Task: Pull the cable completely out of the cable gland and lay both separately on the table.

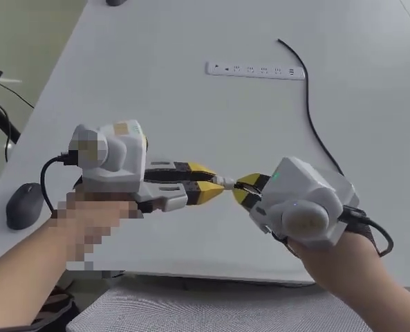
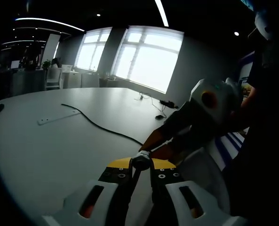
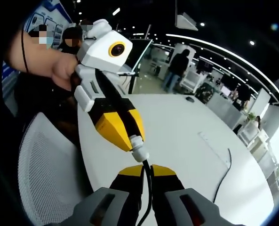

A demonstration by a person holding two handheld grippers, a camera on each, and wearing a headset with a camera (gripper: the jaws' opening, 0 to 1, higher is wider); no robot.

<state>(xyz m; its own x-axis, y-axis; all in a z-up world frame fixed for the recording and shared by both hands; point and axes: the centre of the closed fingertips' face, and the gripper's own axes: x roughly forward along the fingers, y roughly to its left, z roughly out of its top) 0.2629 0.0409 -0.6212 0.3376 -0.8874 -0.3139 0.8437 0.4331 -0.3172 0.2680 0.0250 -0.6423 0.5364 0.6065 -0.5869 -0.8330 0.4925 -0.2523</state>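
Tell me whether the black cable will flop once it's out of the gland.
Probably floppy: the cable looks thin where the right gripper pinches it beside the cable gland. Likely light too, so it should lie wherever set.

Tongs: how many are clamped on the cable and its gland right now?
2. The left tongs grip the white cable gland; the right tongs, opposite, are shut on the black cable.

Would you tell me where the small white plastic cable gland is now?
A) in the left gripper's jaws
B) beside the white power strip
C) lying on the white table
A: the left gripper pinches the cable gland, while the right gripper grips the black cable.
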